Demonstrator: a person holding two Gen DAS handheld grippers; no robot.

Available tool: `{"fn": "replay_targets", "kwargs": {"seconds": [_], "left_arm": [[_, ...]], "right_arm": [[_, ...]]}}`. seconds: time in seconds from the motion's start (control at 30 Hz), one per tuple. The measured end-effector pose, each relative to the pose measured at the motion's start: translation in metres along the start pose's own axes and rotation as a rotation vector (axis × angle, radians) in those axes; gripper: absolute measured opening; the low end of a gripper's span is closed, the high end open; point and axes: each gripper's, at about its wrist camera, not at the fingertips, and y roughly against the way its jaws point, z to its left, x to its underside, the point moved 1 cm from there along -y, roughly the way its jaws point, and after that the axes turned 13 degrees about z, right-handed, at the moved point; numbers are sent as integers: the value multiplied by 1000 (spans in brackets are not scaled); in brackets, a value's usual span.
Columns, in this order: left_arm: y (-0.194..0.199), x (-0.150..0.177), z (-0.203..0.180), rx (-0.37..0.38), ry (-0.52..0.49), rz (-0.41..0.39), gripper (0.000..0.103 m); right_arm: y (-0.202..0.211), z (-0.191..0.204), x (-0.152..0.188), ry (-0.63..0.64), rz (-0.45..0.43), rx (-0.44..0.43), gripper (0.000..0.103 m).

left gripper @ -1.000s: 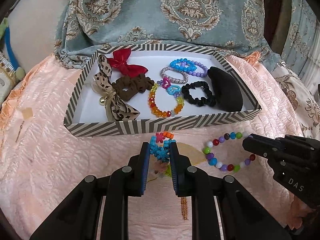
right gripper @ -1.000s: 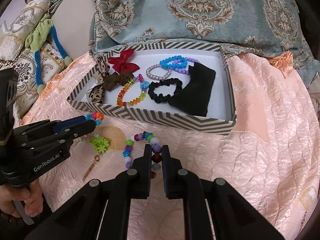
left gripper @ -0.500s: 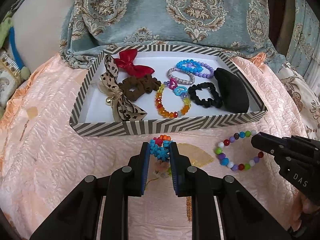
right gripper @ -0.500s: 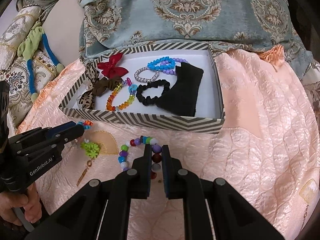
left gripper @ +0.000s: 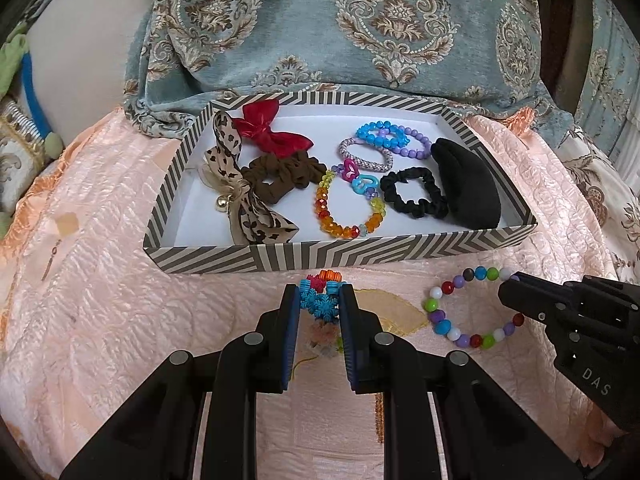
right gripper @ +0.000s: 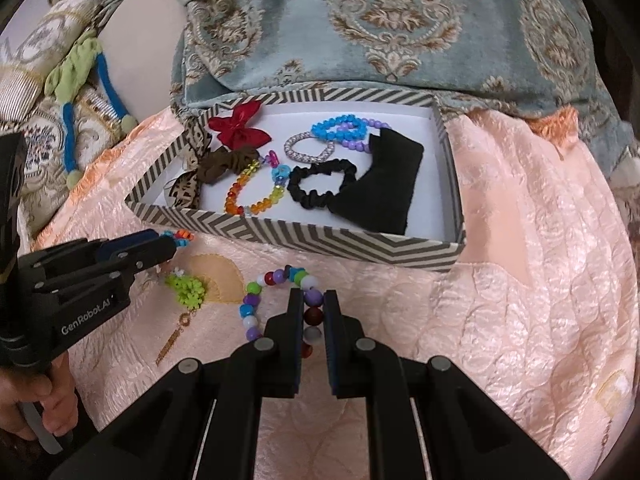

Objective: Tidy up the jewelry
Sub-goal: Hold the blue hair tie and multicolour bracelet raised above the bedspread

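The left gripper (left gripper: pixel 319 307) is clamping a blue snowflake-bead bracelet (left gripper: pixel 320 303) just in front of the grey-and-white striped cardboard tray (left gripper: pixel 360 254). The right gripper (right gripper: pixel 313 312) is pinching a multicoloured round-bead bracelet (right gripper: pixel 256 300) lying on the peach quilted bedspread (right gripper: pixel 520 280). One gripper body is reading "GenRobot.AI" (right gripper: pixel 85 317), the other "DAS" (left gripper: pixel 596 381).

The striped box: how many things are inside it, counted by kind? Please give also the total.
Inside the striped box:
Bows: 2 (red bow, leopard bow)
Scrunchies: 2 (brown scrunchie, black scrunchie)
Bracelets: 4 (orange bracelet, silver bracelet, blue bracelet, purple bracelet)
Black pouch: 1
Total: 9
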Motion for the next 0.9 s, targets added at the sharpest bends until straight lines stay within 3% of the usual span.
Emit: {"fn": "replay_targets", "kwargs": {"seconds": [0.9], "left_arm": [[1, -1, 2, -6, 6, -1, 3]], "right_arm": [[6, 7, 0, 39, -11, 15, 9]]}}
